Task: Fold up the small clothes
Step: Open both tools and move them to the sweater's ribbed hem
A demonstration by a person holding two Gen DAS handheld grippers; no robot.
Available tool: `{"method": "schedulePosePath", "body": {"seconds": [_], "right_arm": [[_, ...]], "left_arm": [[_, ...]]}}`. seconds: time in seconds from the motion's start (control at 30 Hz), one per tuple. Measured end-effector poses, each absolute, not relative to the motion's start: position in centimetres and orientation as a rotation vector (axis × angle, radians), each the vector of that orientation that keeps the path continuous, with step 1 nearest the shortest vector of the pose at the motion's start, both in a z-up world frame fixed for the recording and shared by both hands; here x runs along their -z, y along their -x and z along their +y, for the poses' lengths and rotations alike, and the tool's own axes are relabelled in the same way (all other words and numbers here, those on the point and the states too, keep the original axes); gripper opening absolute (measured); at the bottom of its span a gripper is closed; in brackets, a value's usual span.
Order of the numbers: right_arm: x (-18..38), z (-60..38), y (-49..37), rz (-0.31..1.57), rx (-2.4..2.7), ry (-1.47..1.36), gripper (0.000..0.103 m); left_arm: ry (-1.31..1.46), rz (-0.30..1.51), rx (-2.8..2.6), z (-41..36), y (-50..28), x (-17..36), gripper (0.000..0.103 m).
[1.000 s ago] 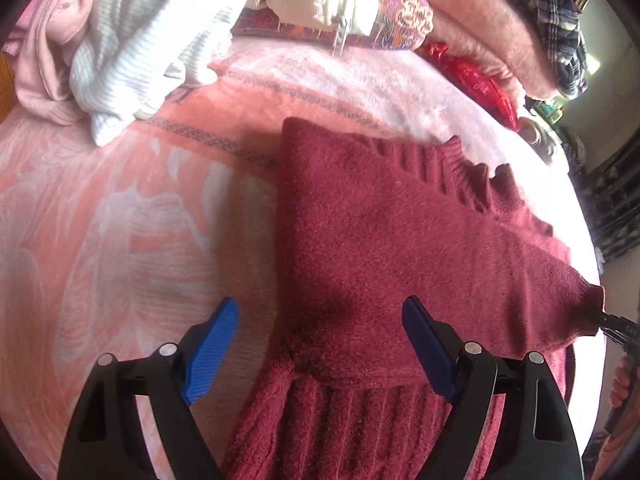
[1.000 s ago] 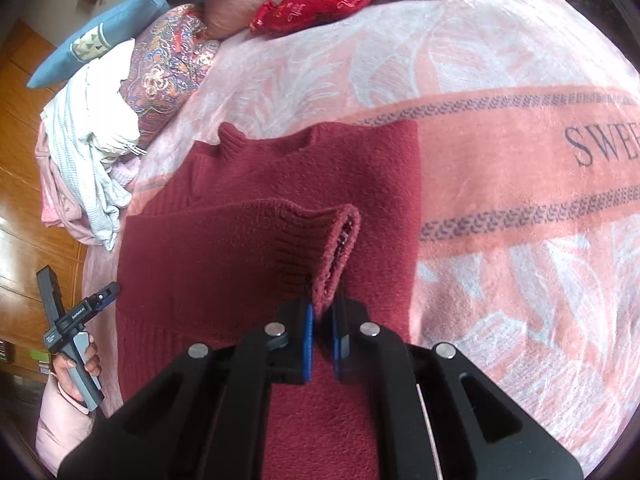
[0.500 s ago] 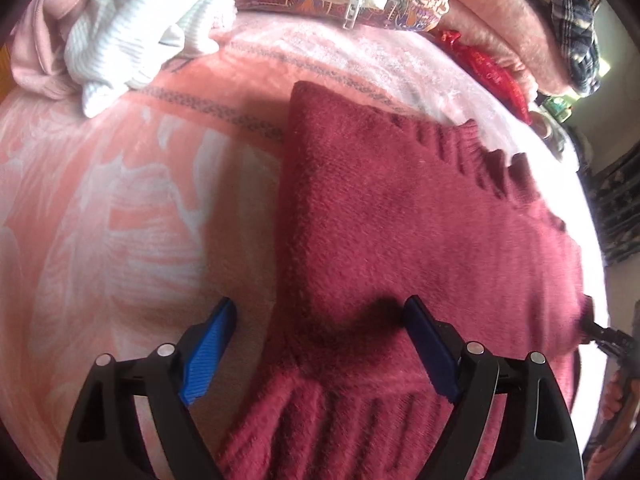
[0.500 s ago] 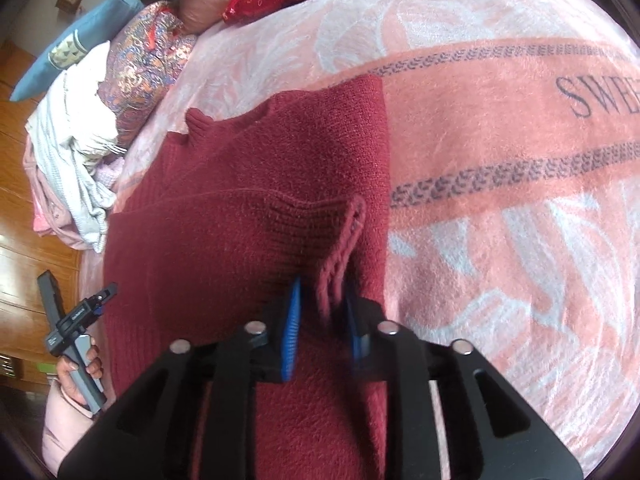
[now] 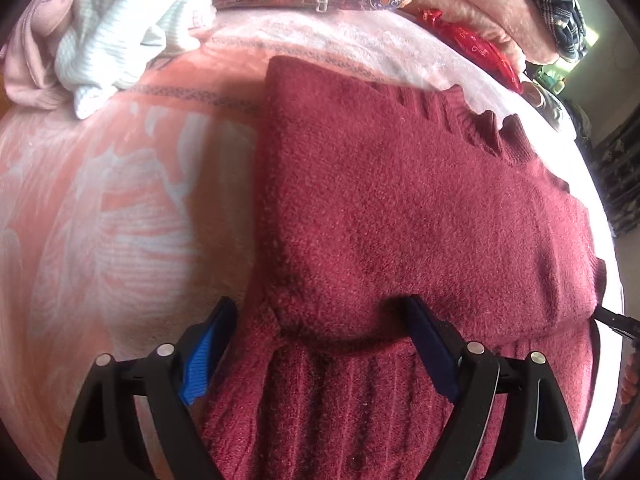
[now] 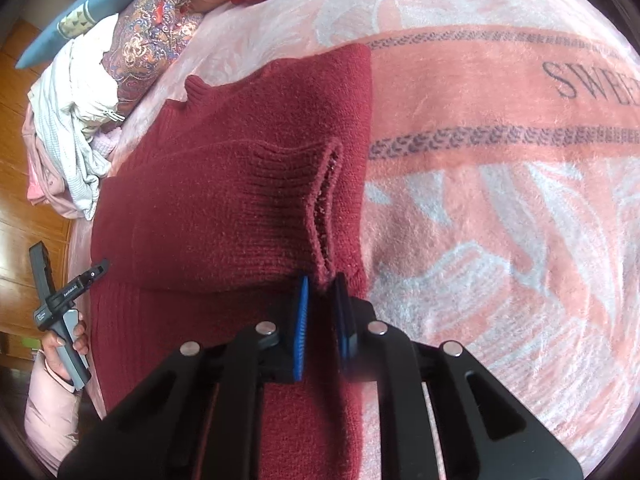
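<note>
Both grippers have sunk closer to the maroon sweater [image 5: 400, 208] lying on the pink blanket [image 6: 500, 128], its sleeve cuff [image 6: 320, 208] folded across the body.

If the right gripper [image 6: 322, 316], whose narrow jaws have just been closing on the cuff's edge, lets slip, the fold springs back; left gripper [image 5: 316, 344] gapes wide, empty, over the hem. Heaped clothes [image 5: 120, 32] crowd the blanket's far edge.

The maroon sweater [image 5: 400, 208] is cut off at the lower edge in both views. The word on the pink blanket [image 6: 500, 168] is clipped after "SWEE". The clothes pile [image 5: 104, 32] is cropped at the top.
</note>
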State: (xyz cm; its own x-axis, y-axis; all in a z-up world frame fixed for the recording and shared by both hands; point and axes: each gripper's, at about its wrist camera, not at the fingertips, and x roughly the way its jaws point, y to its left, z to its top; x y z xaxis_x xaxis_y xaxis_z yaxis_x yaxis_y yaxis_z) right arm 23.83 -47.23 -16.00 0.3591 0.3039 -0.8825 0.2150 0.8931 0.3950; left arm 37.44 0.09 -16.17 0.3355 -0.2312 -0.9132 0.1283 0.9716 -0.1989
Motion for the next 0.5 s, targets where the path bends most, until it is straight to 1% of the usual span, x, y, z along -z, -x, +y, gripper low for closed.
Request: {"method": "schedulePosePath", "body": {"seconds": [0.1, 0.2, 0.23, 0.27, 0.3, 0.33, 0.4, 0.5], "right_arm": [[16.5, -47.3, -23.8, 1.206, -0.056, -0.512, 0.010], [16.1, -47.8, -23.3, 1.192, -0.060, -0.550, 0.012], [15.6, -48.0, -22.8, 1.187, -0.063, -0.570, 0.021], [14.7, -48.1, -21.8, 1.172, -0.062, -0.587, 0.026], [13.8, -48.2, -20.9, 1.153, -0.068, -0.588, 0.044], [12.8, -48.0, -19.7, 1.137, -0.074, -0.577, 0.047], [11.1, -47.4, -16.5, 1.122, -0.110, -0.562, 0.047], [10.8, -45.8, -11.4, 1.164, -0.141, -0.513, 0.047]], "left_arm": [[0.092, 1.197, 0.243, 0.1, -37.5, 16.4, 0.087], [0.087, 1.192, 0.240, 0.0, -37.5, 16.4, 0.088], [0.102, 1.197, 0.239, 0.1, -37.5, 16.1, 0.087], [0.128, 1.203, 0.240, 0.4, -37.4, 15.7, 0.087], [0.183, 1.213, 0.250, 1.0, -37.0, 15.0, 0.087], [0.225, 1.218, 0.265, 1.6, -36.4, 14.4, 0.087], [0.279, 1.210, 0.301, 3.2, -34.1, 12.8, 0.088], [0.260, 1.190, 0.316, 5.5, -29.6, 11.5, 0.089]]}}
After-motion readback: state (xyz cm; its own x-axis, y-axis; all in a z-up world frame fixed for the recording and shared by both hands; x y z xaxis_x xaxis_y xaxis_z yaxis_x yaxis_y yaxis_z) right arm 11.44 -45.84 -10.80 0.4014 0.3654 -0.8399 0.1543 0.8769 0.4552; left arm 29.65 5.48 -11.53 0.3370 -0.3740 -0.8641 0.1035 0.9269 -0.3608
